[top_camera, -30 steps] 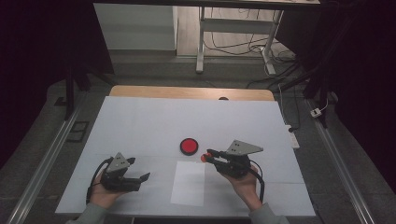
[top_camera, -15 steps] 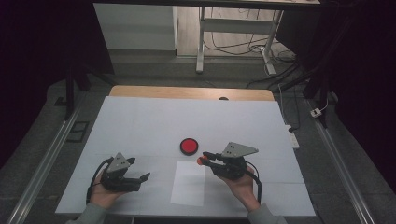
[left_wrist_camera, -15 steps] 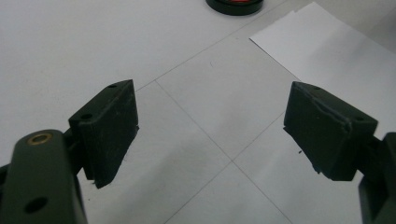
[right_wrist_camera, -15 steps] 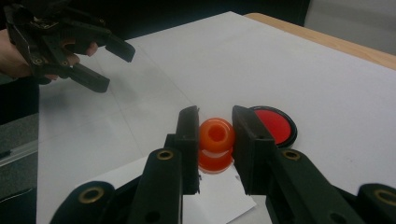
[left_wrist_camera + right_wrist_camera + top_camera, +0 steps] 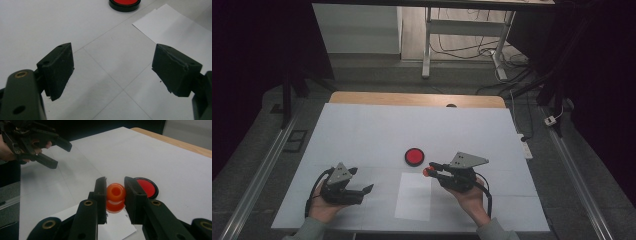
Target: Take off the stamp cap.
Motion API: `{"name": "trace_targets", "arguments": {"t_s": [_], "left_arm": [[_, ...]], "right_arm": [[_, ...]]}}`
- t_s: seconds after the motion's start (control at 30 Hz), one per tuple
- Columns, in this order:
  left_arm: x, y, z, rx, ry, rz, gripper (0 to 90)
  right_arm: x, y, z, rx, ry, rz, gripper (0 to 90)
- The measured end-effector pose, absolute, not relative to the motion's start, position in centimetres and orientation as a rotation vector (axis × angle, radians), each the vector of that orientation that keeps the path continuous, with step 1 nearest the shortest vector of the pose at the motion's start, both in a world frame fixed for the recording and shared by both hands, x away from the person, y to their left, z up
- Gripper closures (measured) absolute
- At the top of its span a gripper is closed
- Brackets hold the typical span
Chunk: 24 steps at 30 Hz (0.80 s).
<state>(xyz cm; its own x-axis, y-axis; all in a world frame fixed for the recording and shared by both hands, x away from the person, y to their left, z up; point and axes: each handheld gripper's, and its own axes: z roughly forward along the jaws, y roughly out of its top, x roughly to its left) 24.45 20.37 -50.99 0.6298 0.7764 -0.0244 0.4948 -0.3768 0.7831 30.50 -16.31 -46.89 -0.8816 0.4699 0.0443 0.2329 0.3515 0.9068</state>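
The right gripper (image 5: 115, 195) clenches its black fingers on a glossy orange spool-shaped piece (image 5: 115, 193), at 5 o'clock of the round red disc (image 5: 414, 156). The left gripper (image 5: 112, 72) hangs released over the matte white surface (image 5: 362, 135), at 9 o'clock of the flat paper sheet (image 5: 414, 197).

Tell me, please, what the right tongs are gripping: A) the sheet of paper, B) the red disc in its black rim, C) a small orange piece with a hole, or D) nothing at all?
C: in the right gripper view the right tongs are shut on the small orange piece, with the red disc behind it on the table.
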Motion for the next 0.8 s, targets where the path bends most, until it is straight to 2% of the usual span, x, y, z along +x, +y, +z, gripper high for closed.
{"name": "trace_targets", "arguments": {"t_s": [0.8], "left_arm": [[25.4, 16.7, -49.4, 2.125, 0.854, 0.454, 18.4]], "right_arm": [[30.5, -16.2, -47.0, 0.63, 2.386, 1.556, 71.9]]}}
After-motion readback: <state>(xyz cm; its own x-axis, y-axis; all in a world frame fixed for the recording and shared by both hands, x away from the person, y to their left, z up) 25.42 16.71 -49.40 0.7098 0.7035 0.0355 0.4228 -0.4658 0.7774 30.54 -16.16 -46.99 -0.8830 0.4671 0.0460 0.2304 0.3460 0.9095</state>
